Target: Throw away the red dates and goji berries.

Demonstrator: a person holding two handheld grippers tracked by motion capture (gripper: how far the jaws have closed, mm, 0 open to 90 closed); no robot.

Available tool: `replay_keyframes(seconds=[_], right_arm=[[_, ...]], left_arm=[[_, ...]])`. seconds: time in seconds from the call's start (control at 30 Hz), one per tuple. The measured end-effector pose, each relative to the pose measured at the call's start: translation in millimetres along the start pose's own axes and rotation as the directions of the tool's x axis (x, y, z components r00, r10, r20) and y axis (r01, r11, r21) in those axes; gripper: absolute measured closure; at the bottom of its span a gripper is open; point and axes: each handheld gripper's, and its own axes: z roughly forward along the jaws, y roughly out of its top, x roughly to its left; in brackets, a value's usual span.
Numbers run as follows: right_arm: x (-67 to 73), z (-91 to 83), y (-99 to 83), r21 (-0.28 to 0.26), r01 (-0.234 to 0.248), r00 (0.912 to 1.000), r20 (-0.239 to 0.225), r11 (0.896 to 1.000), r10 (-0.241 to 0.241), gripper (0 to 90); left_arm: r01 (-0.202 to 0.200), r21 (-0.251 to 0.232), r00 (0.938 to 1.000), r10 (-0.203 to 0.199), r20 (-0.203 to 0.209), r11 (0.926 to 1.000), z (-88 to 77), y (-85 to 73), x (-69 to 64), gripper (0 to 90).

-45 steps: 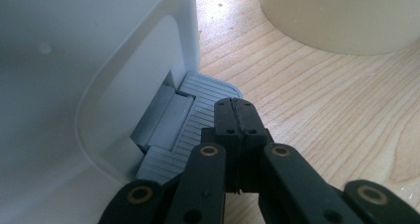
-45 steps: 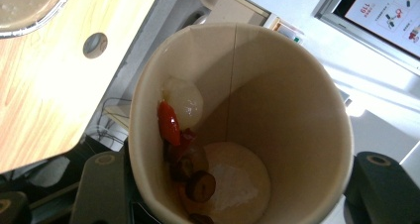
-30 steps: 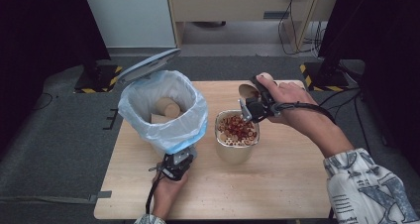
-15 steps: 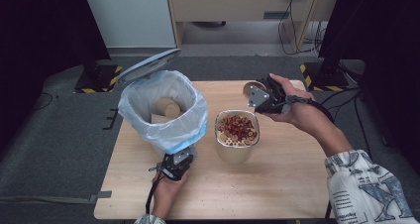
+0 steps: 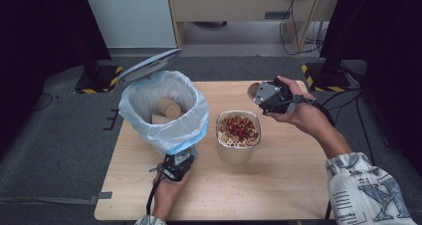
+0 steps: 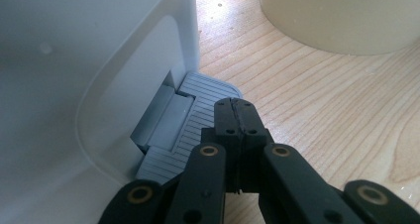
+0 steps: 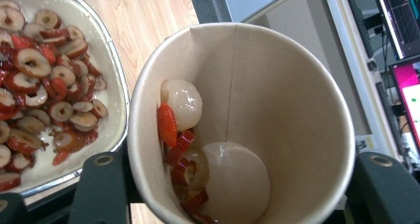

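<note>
- We see the left hand [image 5: 166, 197] come in from the bottom edge of the high view, forearm lying along the table [image 5: 278, 190], wrist low and straight.
- Its left claw [image 5: 178, 164] lies at the foot of the bin [image 5: 164, 110], pointing at it; in the left gripper view the left claw's tips [image 6: 235, 116] are pressed together with nothing between them and rest on the ribbed grey pedal [image 6: 198, 115] at the bin's base.
- The bin stands on the table's left half, lined with a clear bag [image 5: 194, 130], its lid [image 5: 149, 65] raised and tilted back.
- The right hand [image 5: 298, 110] is lifted above the table's far right part, arm reaching in from the lower right in a patterned sleeve [image 5: 363, 190], wrist bent so the claw points left.
- The right claw [image 5: 259, 93] is clamped on a paper cup [image 5: 253, 89], one jaw on each side of its wall in the right gripper view.
- The cup [image 7: 242, 130] is held tipped, mouth toward the camera; slices of red fruit [image 7: 168, 125] and a pale round piece [image 7: 182, 102] cling to its inner wall.
- The cup hangs in the air behind and just right of the bowl [image 5: 238, 135].
- The bowl sits mid-table beside the bin, full of red fruit slices [image 7: 39, 85].
</note>
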Motion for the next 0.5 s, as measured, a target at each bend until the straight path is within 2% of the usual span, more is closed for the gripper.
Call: replay_keyframes(seconds=[0.1,0.27,0.5], right_arm=[[-2.1,0.2,-2.9,-0.018,-0.055,0.9984,-0.015,0.998,0.054,37.1],[-4.6,0.3,-7.1,-0.034,-0.117,0.9928,-0.032,0.993,0.116,37.0],[-8.7,0.1,-15.5,-0.056,-0.196,0.9797,-0.056,0.979,0.192,37.0]], left_arm=[[0.000,0.000,1.0000,0.000,0.000,1.0000,0.0,0.0,0.0,89.2],[-0.001,0.001,1.0000,0.001,0.001,1.0000,0.0,0.1,0.1,89.2],[-0.002,0.001,1.0000,0.002,0.001,1.0000,0.0,0.1,0.1,89.2]])
